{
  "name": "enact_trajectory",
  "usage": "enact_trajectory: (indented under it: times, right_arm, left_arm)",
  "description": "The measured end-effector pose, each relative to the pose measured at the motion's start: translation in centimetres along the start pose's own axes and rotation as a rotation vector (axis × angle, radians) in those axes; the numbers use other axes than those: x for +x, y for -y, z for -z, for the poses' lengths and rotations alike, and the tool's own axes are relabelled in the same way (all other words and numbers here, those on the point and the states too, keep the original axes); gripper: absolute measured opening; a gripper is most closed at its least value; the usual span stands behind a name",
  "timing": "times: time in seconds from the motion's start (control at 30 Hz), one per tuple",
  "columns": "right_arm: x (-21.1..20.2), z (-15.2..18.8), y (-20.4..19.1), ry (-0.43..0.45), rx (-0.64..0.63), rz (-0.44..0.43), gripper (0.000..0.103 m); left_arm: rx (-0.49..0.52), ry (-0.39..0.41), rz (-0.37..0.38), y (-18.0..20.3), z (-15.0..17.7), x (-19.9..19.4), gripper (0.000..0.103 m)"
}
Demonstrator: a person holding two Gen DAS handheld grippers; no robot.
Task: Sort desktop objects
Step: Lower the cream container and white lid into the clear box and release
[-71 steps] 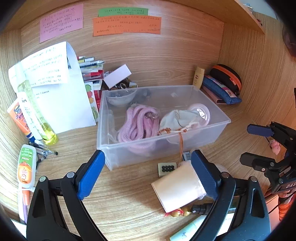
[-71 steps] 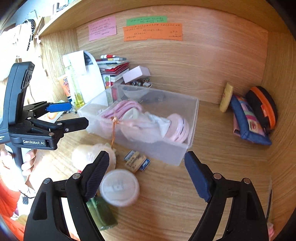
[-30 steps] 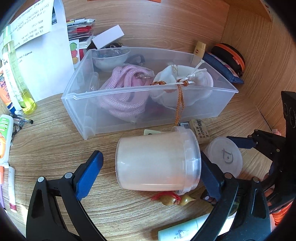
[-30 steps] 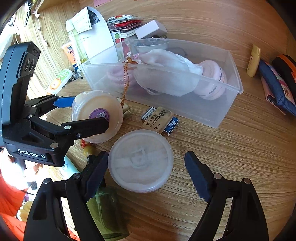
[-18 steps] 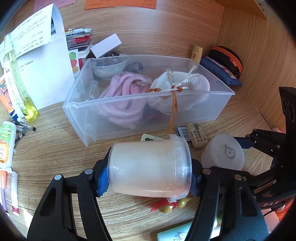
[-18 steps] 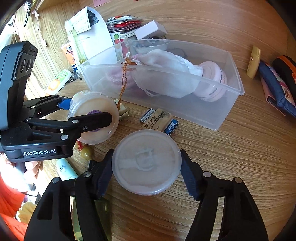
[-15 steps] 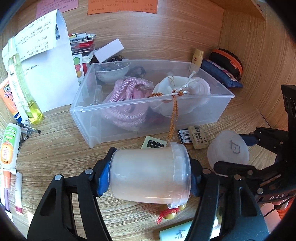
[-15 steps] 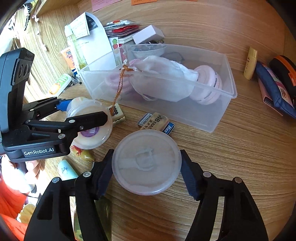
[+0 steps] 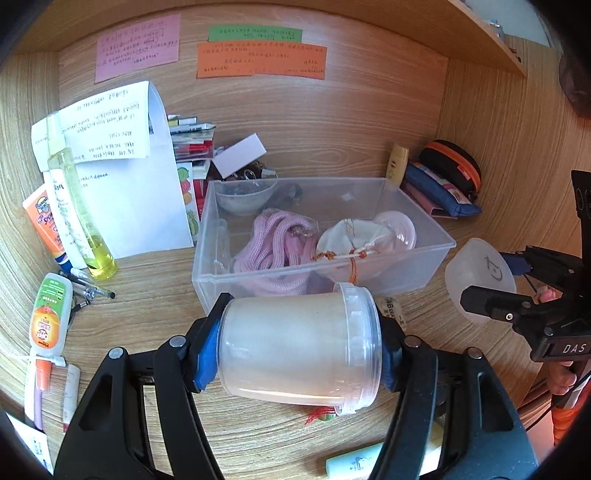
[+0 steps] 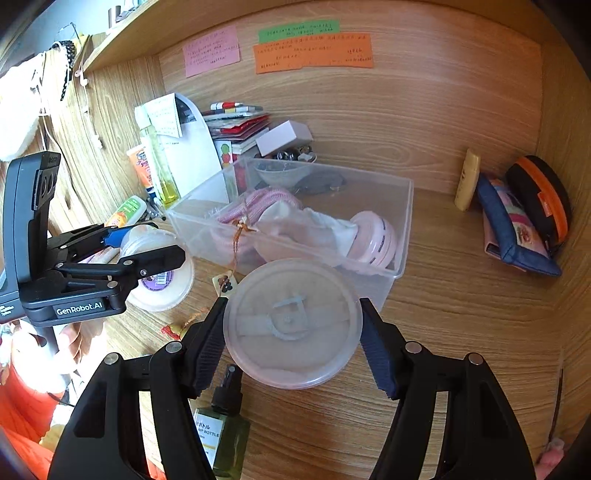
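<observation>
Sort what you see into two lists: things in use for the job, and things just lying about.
In use:
left tongs
frosted plastic jar
right tongs
round translucent lid
clear plastic bin

Lying about:
yellow liquid bottle
orange-rimmed black case
green spray bottle

The handwriting on the pink sticky note [image 9: 137, 48], the green one [image 9: 255, 34] and the orange one [image 9: 261, 60] on the back wall is too small for you to read. The jar [image 9: 301, 345] clamped in your left gripper [image 9: 295, 350] hides most of the eraser [image 9: 392, 309] and the red-tasselled charm [image 9: 320, 416] beneath it. In your right wrist view, the lid [image 10: 292, 323] pinched in your right gripper [image 10: 293, 343] covers the near wall of the clear bin [image 10: 404, 221]. The green spray bottle [image 10: 221, 424] runs off the lower edge. The contents of the small bowl [image 9: 244, 195] inside the bin cannot be made out.
</observation>
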State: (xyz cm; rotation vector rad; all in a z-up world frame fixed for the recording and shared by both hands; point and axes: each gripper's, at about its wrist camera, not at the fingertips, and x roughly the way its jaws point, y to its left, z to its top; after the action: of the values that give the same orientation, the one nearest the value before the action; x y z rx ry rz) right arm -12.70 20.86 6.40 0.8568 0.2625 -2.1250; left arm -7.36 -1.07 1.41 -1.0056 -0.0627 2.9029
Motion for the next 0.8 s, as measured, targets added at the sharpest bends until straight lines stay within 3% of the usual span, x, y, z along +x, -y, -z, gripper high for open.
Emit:
enact_trajectory:
  times: [0.43,0.8]
  right_arm:
    - [0.5,-3.4,2.2,0.047,0.041,0.018,0.064]
    - [3.0,-5.9,3.9,0.031,0.054,0.035,0.064]
  left_arm:
    - [-0.02,0.059,0.017,-1.2,-4.3,-0.3,0.066]
    - [-0.015,0.045,0.022,-1.6,-6.8,2.9,0.066]
